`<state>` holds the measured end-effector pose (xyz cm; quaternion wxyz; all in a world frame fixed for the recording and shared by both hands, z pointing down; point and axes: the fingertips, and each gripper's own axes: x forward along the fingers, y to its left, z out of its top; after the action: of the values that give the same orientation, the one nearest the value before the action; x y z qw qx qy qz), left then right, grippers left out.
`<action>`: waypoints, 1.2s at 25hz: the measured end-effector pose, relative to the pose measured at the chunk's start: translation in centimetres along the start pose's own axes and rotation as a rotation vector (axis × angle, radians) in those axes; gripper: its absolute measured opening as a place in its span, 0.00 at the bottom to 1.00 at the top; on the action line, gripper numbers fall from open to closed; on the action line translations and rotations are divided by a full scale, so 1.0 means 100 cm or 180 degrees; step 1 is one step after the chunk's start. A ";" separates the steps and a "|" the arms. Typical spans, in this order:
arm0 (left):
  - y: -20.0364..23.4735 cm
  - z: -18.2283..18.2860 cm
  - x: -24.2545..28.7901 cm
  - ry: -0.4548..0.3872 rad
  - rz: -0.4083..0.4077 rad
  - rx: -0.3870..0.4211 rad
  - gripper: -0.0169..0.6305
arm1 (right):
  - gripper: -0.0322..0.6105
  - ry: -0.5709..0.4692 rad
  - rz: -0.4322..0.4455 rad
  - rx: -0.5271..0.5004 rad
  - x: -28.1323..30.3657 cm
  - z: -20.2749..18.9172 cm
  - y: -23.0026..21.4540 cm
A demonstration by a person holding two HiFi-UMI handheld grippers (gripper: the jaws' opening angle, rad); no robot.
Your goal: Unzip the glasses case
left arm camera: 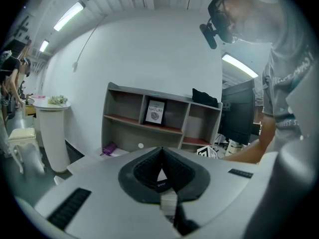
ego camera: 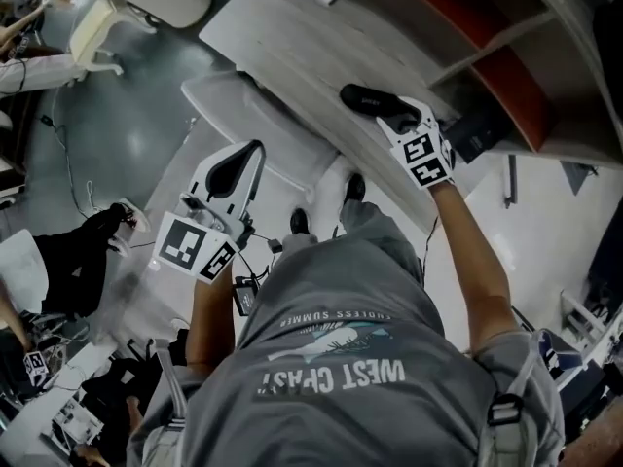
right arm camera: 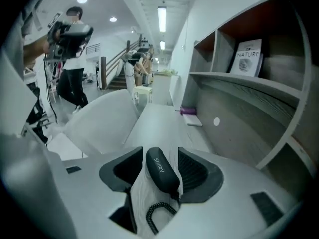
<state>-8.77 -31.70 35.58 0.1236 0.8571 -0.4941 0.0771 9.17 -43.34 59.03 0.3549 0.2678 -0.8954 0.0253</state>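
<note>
One glasses case (right arm camera: 160, 171), two claws, left claw (left arm camera: 161, 151) and right claw (right arm camera: 158, 151), one table (right arm camera: 154, 123), one shelf unit (left arm camera: 142, 94), one book (left arm camera: 155, 112)

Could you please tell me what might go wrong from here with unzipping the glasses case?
1. The right tongs stand open around the glasses case without pressing it; closing on its rounded shell could make it squirt out.
2. The left tongs are shut and off the table, so nothing steadies the case.
3. The coiled cord could snag.
</note>
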 end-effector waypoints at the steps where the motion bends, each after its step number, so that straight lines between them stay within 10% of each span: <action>1: 0.001 -0.003 0.000 0.0016 0.0015 -0.0015 0.02 | 0.43 0.0054 0.0017 -0.0101 0.010 -0.008 0.001; 12: 0.015 -0.035 0.010 0.0277 0.0104 -0.0233 0.02 | 0.53 0.0750 0.0266 -0.1093 0.091 -0.089 0.000; 30: 0.016 -0.050 0.022 0.0423 0.0032 -0.0314 0.02 | 0.60 0.0974 0.0575 -0.1278 0.137 -0.135 -0.007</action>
<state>-9.15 -32.85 41.14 0.1978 0.8405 -0.4922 0.1099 9.60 -47.08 77.95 0.5285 0.1041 -0.8386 -0.0810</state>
